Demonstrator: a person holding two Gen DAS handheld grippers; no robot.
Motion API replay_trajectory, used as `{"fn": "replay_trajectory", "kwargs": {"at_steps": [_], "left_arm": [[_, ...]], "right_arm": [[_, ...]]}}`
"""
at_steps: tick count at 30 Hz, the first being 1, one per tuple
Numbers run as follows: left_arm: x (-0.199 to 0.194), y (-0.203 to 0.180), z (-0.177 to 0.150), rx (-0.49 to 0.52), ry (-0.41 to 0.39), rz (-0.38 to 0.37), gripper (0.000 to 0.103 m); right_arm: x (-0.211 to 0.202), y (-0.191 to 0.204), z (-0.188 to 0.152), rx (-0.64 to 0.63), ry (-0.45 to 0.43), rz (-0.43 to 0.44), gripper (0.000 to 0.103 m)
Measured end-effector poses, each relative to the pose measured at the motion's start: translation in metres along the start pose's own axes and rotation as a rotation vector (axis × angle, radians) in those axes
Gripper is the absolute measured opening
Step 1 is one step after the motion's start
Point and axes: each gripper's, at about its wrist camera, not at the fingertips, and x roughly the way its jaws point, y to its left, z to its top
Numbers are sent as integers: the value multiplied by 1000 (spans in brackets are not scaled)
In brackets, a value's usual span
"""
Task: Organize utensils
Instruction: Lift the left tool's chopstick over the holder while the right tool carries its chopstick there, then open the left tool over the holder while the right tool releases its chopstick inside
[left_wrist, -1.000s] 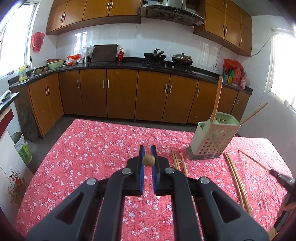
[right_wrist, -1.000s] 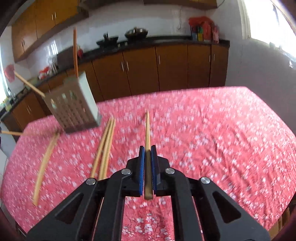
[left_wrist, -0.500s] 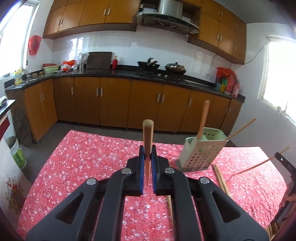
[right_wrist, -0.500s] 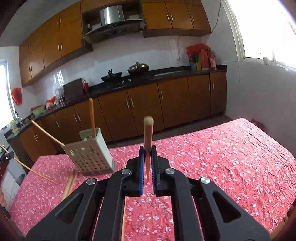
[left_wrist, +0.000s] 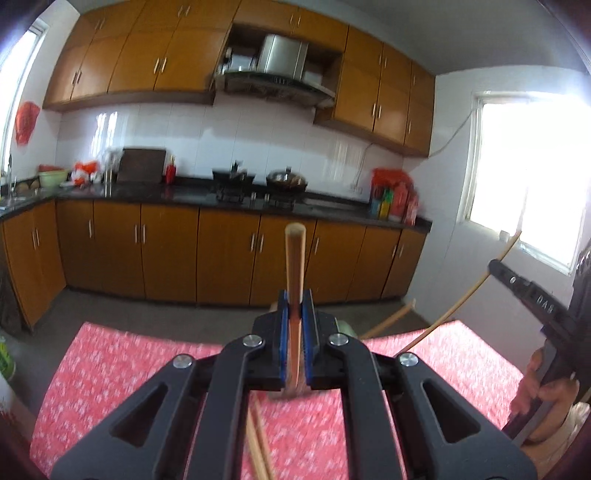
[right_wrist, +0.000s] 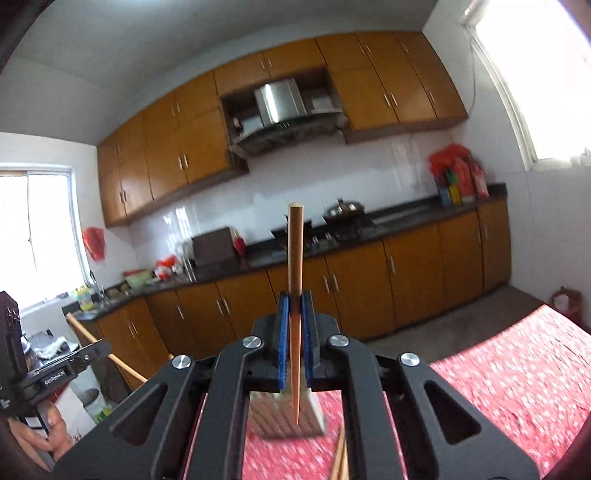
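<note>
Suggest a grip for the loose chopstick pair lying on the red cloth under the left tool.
Mid-shaft, from straight above, closing across the width: the chopstick pair lies flat on the cloth, thin and long, so its ends offer little hold.

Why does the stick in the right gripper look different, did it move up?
Yes. The chopstick in the right gripper lay flat on the red tablecloth before; now it is lifted, its end up against the kitchen counter.
</note>
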Motion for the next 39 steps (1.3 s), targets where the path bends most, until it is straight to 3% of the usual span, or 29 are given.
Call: {"fn": "replay_trajectory", "kwargs": {"at_steps": [6,10,15,24,25,27,28,29,34,39], "left_arm": [[27,-21,27,9,-114,40,8],[54,-24,27,14,-148,83,8],[89,-22,13,-6,-112,80,8],[119,-14,-16,-16,-3,79,9],[119,-13,-17,-19,1,79,10],[117,-11,-18,-25,4,87,21],[115,-11,-18,-27,2,89,23],[111,-10,-17,-31,-5,93,25],[81,-1,-9,-45,-34,117,30],[36,19,-28,-31,-28,187,39]], "right_arm": [[33,19,6,-47,-69,-5,7],[58,21,-5,-59,-50,-8,7],[91,10,-32,-59,45,-28,7],[108,6,-53,-55,155,-22,9],[109,8,-52,-56,159,-24,11],[106,8,-49,-59,160,-30,25],[103,9,-47,-60,152,-31,36],[97,9,-43,-63,138,-36,39],[70,6,-28,-65,97,-51,40],[33,-12,-35,-79,126,-126,55]]}}
